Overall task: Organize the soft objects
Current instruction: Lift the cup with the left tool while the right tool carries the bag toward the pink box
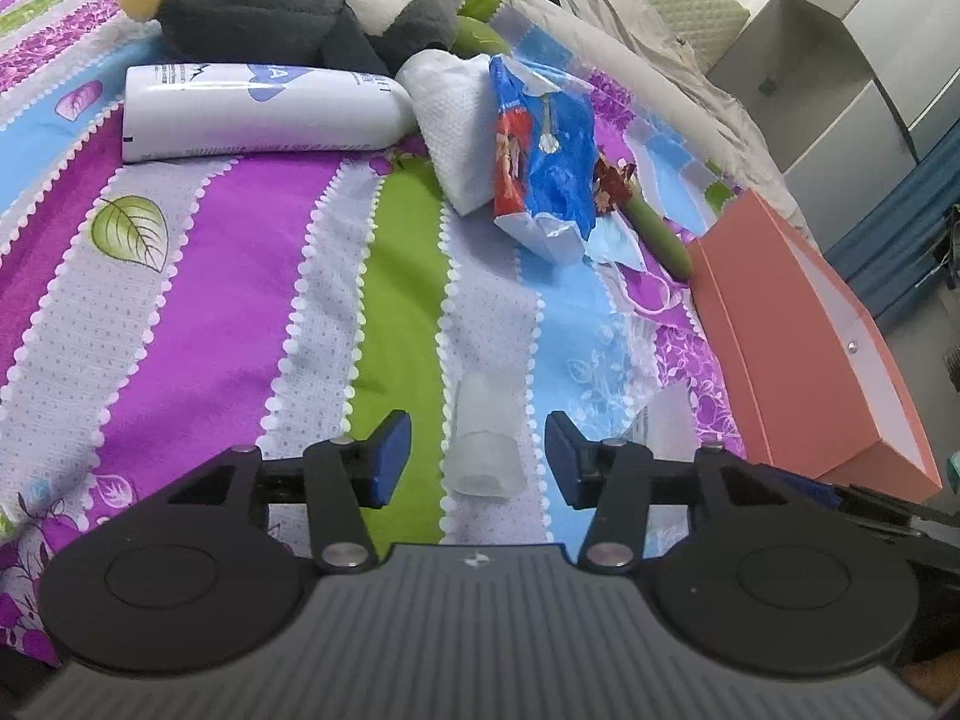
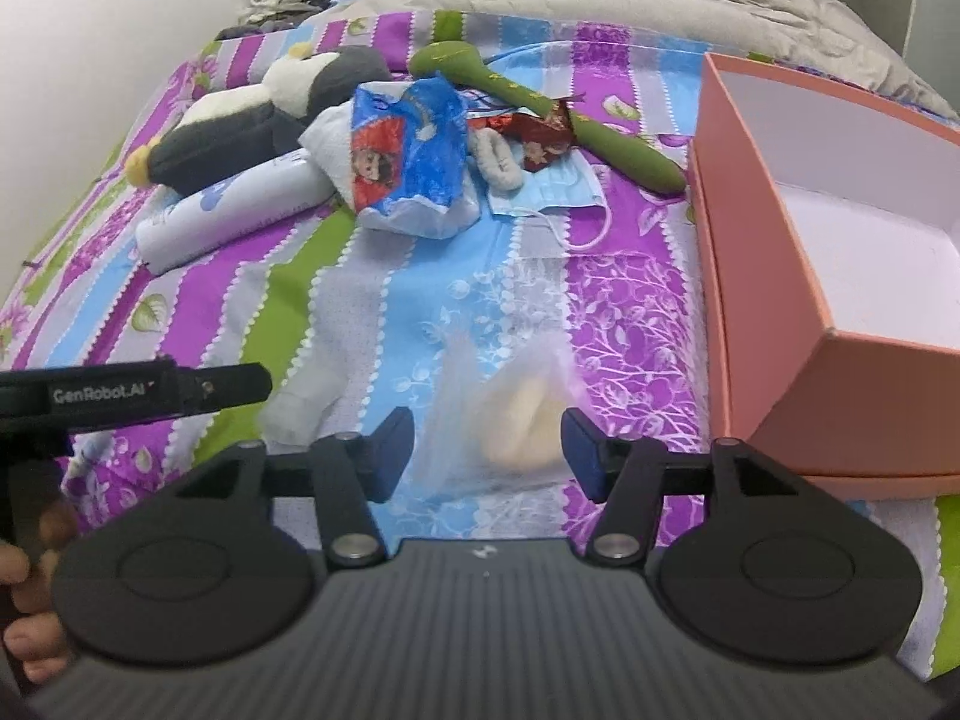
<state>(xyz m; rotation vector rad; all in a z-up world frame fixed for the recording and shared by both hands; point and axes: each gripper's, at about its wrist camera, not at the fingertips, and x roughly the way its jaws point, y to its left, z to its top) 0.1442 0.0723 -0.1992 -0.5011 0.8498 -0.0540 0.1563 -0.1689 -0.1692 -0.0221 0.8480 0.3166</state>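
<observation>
Nothing is in the pink box point(image 2: 780, 276) yet; both grippers' jaws stand apart, empty, with the plush penguin point(image 2: 240, 132) and the rest on the bed point(image 2: 198, 276).

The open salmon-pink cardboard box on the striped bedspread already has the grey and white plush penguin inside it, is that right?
No. The open salmon-pink cardboard box is empty, its white floor bare in the right wrist view. The grey and white plush penguin lies outside it, on the striped bedspread among the other items.
</observation>
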